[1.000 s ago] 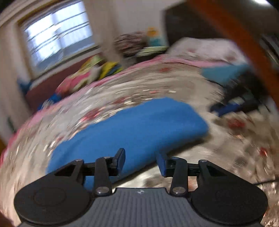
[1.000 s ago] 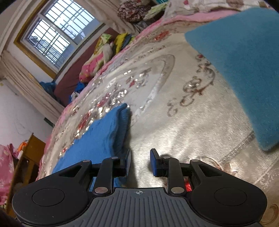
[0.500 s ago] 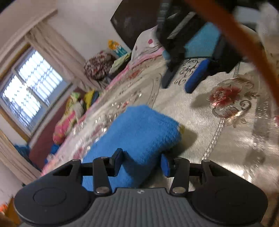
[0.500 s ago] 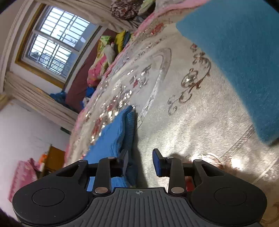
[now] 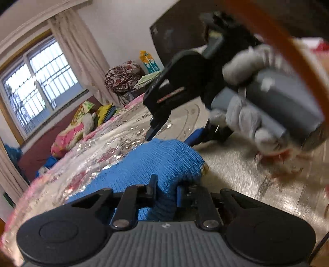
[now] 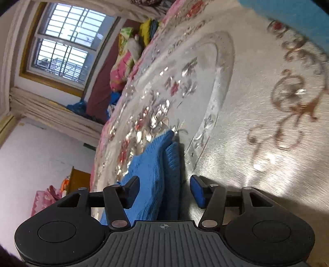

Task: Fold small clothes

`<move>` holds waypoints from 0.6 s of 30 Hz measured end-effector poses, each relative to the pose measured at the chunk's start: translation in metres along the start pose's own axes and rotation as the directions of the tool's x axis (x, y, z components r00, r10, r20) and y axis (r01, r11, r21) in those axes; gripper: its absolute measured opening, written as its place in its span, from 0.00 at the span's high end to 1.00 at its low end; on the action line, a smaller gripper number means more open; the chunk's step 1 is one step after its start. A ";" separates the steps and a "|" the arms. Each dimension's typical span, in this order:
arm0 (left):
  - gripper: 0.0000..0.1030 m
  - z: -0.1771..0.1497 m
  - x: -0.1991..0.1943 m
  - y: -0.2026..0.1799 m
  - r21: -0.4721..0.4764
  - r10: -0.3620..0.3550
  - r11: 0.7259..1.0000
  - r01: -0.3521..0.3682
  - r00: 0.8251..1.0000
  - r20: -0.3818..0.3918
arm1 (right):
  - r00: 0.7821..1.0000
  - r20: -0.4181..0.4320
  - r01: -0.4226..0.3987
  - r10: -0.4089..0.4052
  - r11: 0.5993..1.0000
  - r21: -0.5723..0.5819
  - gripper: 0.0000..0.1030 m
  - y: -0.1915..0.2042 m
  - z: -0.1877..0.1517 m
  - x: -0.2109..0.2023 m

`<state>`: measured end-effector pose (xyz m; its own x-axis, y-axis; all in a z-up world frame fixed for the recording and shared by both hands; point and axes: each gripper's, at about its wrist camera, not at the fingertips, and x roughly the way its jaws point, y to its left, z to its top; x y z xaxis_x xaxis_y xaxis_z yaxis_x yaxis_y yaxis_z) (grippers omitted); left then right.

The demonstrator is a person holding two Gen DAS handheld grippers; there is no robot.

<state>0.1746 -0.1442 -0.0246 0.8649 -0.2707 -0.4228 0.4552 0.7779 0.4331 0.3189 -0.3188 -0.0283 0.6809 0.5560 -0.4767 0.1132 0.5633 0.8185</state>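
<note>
In the left wrist view, a blue knitted garment [image 5: 156,164] is seen lying on a silvery floral bedspread [image 5: 236,170], its near edge bunched up between the fingers of the left gripper [image 5: 166,190]. The jaws are drawn in against the knit on both sides, so a fold of the cloth is pinched between them. Beyond the garment's far edge, the right gripper [image 5: 174,134] is seen, held by a hand in a grey-white glove [image 5: 244,102]; one dark finger tip [image 5: 153,130] is pointed down just above the far edge of the knit, and a blue pad [image 5: 194,136] is seen to its right, well apart from it. This part of the view is blurred, and contact with the cloth cannot be told. At the far left, a barred window [image 5: 41,82] with a pale curtain [image 5: 82,65] is seen, and bright pillows [image 5: 82,123] are piled along the far edge of the bed.

In the right wrist view, the same garment [image 6: 156,170] is seen as two stacked layers running from the near edge away across the bedspread [image 6: 236,123]. The jaws of the right gripper [image 6: 166,190] are spread, with the cloth lying in the gap nearer the left finger and nothing gripped. A lighter blue cloth [image 6: 298,18] is seen at the far right corner, well apart from the garment. The window [image 6: 67,39] is seen at the far left.
</note>
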 end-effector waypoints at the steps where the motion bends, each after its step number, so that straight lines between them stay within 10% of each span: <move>1: 0.77 0.000 -0.001 0.005 -0.028 -0.009 1.000 0.009 1.000 0.006 | 1.000 -0.006 -0.003 0.003 1.000 -0.003 0.48 0.002 0.000 0.003; 15: 0.80 0.006 -0.020 0.062 -0.306 -0.081 0.947 0.102 0.994 0.079 | 0.999 -0.035 0.018 -0.016 0.999 0.049 0.47 0.019 -0.010 0.021; 18: 0.80 0.003 -0.026 0.069 -0.337 -0.092 0.934 0.118 0.992 0.091 | 0.999 -0.026 0.032 -0.030 0.998 0.061 0.73 0.027 -0.014 0.025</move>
<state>0.1842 -0.0848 0.0185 0.8348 -0.3916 -0.3871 0.4557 0.8859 0.0865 0.3287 -0.2812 -0.0224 0.6585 0.5543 -0.5091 0.1785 0.5422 0.8211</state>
